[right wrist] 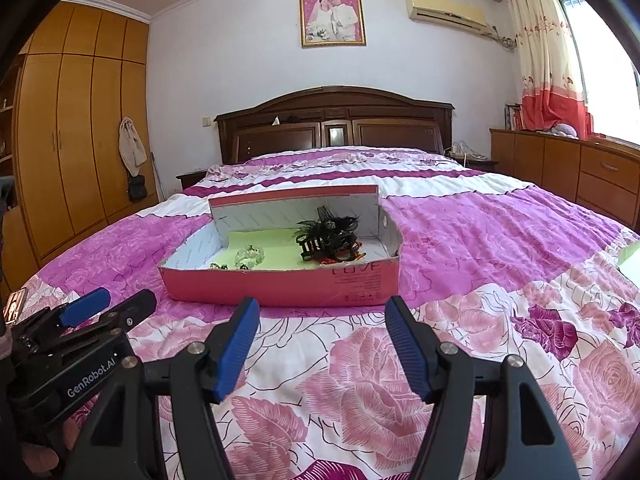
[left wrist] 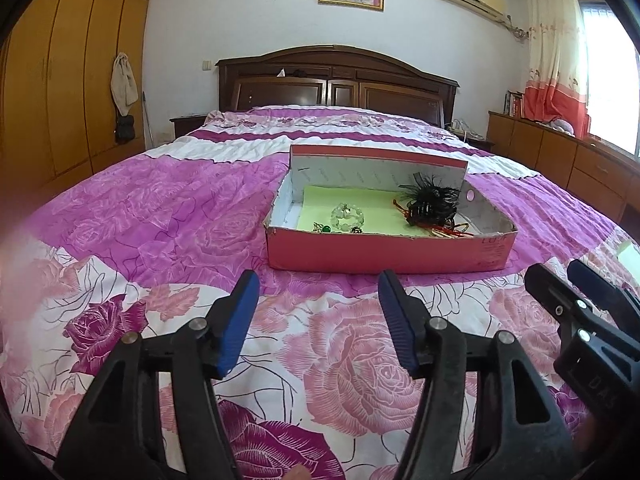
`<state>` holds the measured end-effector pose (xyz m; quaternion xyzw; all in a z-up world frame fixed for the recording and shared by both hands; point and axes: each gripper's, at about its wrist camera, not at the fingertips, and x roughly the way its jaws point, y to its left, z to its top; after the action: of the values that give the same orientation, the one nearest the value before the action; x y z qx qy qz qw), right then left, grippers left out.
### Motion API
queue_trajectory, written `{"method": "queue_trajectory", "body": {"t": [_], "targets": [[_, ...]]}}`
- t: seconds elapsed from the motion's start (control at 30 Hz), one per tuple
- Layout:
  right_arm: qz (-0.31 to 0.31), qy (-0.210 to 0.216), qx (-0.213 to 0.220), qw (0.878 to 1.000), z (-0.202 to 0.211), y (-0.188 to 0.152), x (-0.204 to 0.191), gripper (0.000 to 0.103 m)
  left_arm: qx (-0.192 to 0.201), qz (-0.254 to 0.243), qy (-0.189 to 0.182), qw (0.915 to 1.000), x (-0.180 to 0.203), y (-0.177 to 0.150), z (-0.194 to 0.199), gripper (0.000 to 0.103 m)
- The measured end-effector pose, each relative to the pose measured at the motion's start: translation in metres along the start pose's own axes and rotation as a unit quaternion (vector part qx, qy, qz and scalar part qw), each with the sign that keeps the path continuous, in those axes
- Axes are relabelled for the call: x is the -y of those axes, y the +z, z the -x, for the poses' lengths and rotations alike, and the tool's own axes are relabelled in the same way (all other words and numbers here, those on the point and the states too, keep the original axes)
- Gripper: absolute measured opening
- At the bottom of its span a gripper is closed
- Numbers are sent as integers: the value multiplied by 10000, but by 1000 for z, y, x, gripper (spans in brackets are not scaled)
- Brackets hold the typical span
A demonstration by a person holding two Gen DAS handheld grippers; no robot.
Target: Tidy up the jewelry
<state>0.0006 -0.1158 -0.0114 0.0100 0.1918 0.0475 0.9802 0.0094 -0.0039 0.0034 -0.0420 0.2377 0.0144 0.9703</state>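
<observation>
The pink shoebox sits open on the bed's rose-patterned quilt, straight ahead of both grippers, and inside it there's a pale green liner carrying the jewelry. Toward the left end lies a clear beaded bracelet, with a few small green and dark pieces just beside it against the near wall. Over at the right end, a black feathered hair clip rests on a tangle of red and orange cords. Closer in, the left gripper hangs above the quilt with its blue pads set well apart and nothing between them. The right gripper is alongside, likewise spread wide and empty, short of the box's near wall. Behind it all, the dark wooden headboard stands against the wall, a wooden wardrobe off to the left.
</observation>
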Motion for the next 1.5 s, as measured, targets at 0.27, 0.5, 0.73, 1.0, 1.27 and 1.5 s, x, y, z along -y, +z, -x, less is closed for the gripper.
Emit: {"method": "queue_trajectory", "body": {"t": [0.27, 0.5, 0.73, 1.0, 1.27, 1.5], "targets": [[33, -62, 83, 9999, 4, 1, -2, 68, 35, -38, 11, 10000, 0, -1, 3, 55], [33, -68, 59, 10000, 4, 2, -1, 68, 65, -61, 87, 9999, 0, -1, 3, 56], [39, -71, 61, 9999, 4, 2, -1, 68, 98, -125, 61, 9999, 2, -1, 4, 55], [36, -67, 57, 10000, 4, 2, -1, 68, 112, -157, 58, 9998, 4, -1, 4, 55], [41, -68, 59, 10000, 4, 2, -1, 68, 108, -161, 59, 9998, 4, -1, 4, 55], [41, -69, 57, 10000, 4, 2, -1, 68, 108, -161, 60, 9998, 4, -1, 4, 55]]}}
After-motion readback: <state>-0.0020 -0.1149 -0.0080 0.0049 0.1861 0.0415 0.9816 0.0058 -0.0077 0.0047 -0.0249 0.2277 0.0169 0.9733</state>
